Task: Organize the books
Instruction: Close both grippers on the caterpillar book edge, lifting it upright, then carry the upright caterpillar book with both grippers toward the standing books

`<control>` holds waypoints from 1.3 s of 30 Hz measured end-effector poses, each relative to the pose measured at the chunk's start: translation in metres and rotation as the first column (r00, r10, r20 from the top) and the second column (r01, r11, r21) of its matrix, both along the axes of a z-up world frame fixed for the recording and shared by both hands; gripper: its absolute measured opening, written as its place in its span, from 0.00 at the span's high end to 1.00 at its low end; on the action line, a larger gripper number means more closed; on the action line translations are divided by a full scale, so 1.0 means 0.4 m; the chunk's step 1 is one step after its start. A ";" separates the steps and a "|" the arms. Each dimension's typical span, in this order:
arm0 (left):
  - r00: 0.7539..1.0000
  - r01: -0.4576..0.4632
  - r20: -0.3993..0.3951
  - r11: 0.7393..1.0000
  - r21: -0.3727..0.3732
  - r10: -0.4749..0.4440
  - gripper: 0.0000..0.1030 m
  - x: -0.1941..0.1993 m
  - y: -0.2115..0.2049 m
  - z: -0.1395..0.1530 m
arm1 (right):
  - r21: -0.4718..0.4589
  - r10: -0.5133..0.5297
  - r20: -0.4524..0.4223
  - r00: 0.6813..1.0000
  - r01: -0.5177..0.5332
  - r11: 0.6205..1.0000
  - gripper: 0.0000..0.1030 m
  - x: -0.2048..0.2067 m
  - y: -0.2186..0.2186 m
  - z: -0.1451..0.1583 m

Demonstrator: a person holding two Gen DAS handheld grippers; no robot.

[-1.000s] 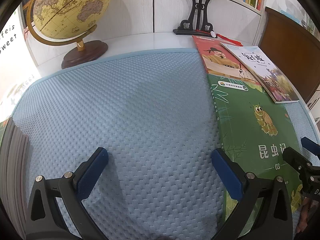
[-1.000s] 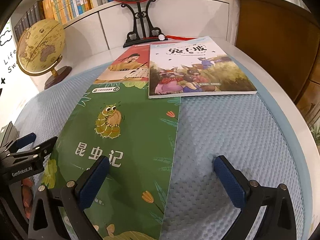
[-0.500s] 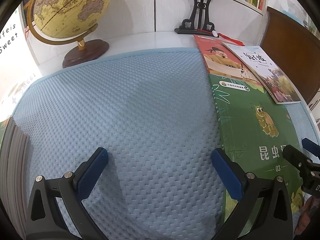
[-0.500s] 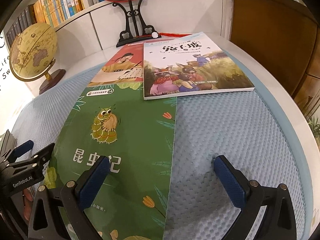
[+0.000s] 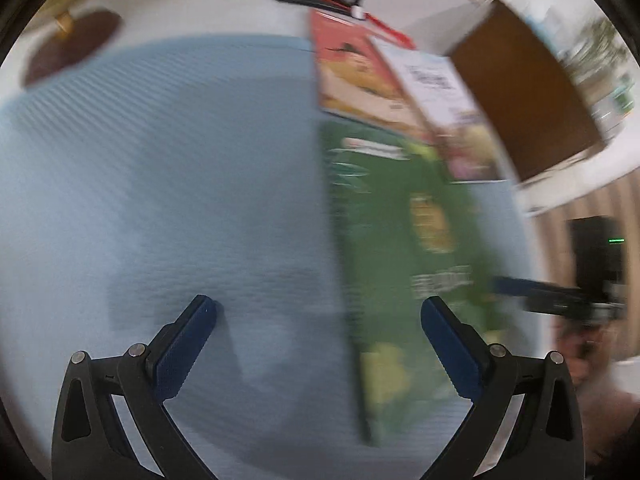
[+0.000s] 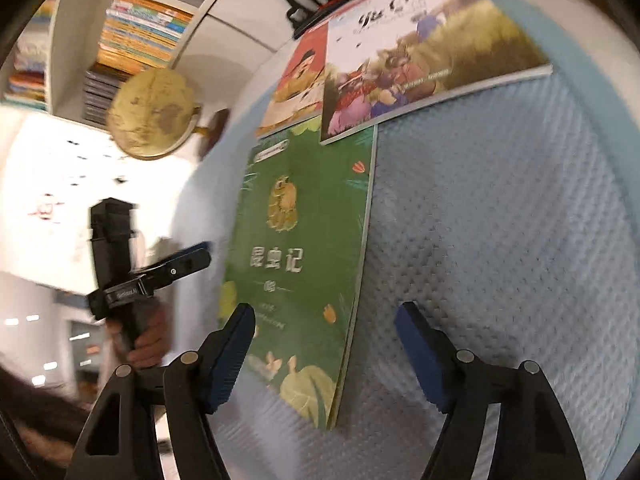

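i've got both sets of tongs low over the pale blue quilted mat (image 6: 500, 220) that covers the white tabletop (image 5: 256, 12), and the books are not tidied yet as far as i can judge. the large green paperback with the cartoon insect on its cover (image 6: 304, 248) lies flat on the mat, its near corner between the blue pads of my right tongs (image 6: 324, 354); those jaws are closing, but the pads are not yet pressing on the book, so nothing is held. my left tongs (image 5: 318, 346) are spread wide over bare mat, with the green book's spine edge just inside the right-hand pad in that view, and they hold nothing. beyond the green book, a red-and-cream picture book with a figure in a dark hat (image 6: 298, 80) pokes out from under it, and a glossy picture book showing animals in a grassy field (image 6: 420, 56) lies askew across both. so three books sprawl in a loose overlapping fan, none squared up or stacked neatly. the left-wrist view is badly smeared, so fine edges there i can't read. what's left looks like nearly everything: take the green book first, then gather the other two. a tan antique-style globe (image 6: 154, 114) stands off by the shelves.
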State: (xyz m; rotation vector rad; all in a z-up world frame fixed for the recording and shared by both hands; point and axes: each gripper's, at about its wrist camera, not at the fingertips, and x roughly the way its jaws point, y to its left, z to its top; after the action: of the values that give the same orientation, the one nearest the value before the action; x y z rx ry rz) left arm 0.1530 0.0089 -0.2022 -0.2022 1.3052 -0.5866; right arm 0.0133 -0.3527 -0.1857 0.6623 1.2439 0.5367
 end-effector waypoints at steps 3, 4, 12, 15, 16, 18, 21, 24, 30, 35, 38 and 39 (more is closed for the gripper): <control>1.000 -0.011 -0.006 1.000 -0.010 0.011 0.02 0.010 -0.027 -0.001 | 0.088 -0.002 -0.011 1.000 0.002 0.996 0.31 0.021 -0.013 -0.022; 1.000 -0.005 -0.013 1.000 -0.025 0.005 0.05 0.013 -0.039 0.001 | 0.091 0.005 -0.010 1.000 -0.004 0.996 0.34 0.030 -0.010 -0.022; 0.994 0.009 -0.104 0.986 -0.167 -0.027 0.31 0.053 -0.103 -0.024 | 0.092 0.050 -0.010 0.999 -0.049 0.995 0.60 0.104 0.011 -0.034; 0.991 -0.027 -0.132 0.978 -0.205 0.000 0.34 0.066 -0.086 -0.034 | 0.125 0.046 -0.027 0.999 -0.042 0.991 0.67 0.127 -0.008 -0.048; 0.988 -0.054 -0.152 0.970 -0.238 0.017 0.40 0.075 -0.074 -0.044 | 0.148 0.039 -0.034 0.999 -0.034 0.988 0.67 0.133 -0.019 -0.055; 0.981 -0.094 -0.188 0.964 -0.248 0.048 0.57 0.093 -0.053 -0.059 | 0.152 0.042 -0.032 0.999 -0.036 0.988 0.68 0.142 -0.016 -0.058; 0.971 -0.118 -0.227 0.977 -0.176 0.077 0.84 0.110 -0.043 -0.068 | 0.120 0.048 -0.008 0.999 -0.047 0.992 0.71 0.161 0.005 -0.050; 0.968 -0.119 -0.238 0.979 -0.166 0.078 0.85 0.107 -0.044 -0.067 | 0.075 0.023 -0.013 1.000 -0.022 0.997 0.85 0.172 0.005 -0.052; 0.983 -0.084 -0.173 0.992 -0.090 0.068 0.85 0.050 -0.027 -0.027 | 0.048 0.023 -0.018 1.000 -0.023 0.999 0.87 0.172 0.035 -0.028; 0.980 -0.070 -0.191 0.995 -0.068 0.056 0.84 0.023 0.013 -0.011 | 0.078 0.029 -0.046 0.999 -0.025 0.997 0.87 0.160 0.081 -0.018; 0.983 -0.067 -0.176 0.997 -0.047 0.058 0.84 0.008 0.037 0.012 | 0.096 0.028 -0.059 0.998 -0.022 0.995 0.87 0.152 0.121 -0.005; 0.984 -0.070 -0.170 0.996 -0.046 0.062 0.83 0.005 0.046 0.022 | 0.097 0.032 -0.054 0.998 -0.027 0.995 0.87 0.147 0.141 0.008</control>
State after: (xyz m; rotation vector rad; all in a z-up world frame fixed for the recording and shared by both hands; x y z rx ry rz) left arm 0.1552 0.0272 -0.1935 -0.3427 1.4417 -0.5564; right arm 0.0721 -0.2963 -0.1824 0.7454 1.2876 0.6091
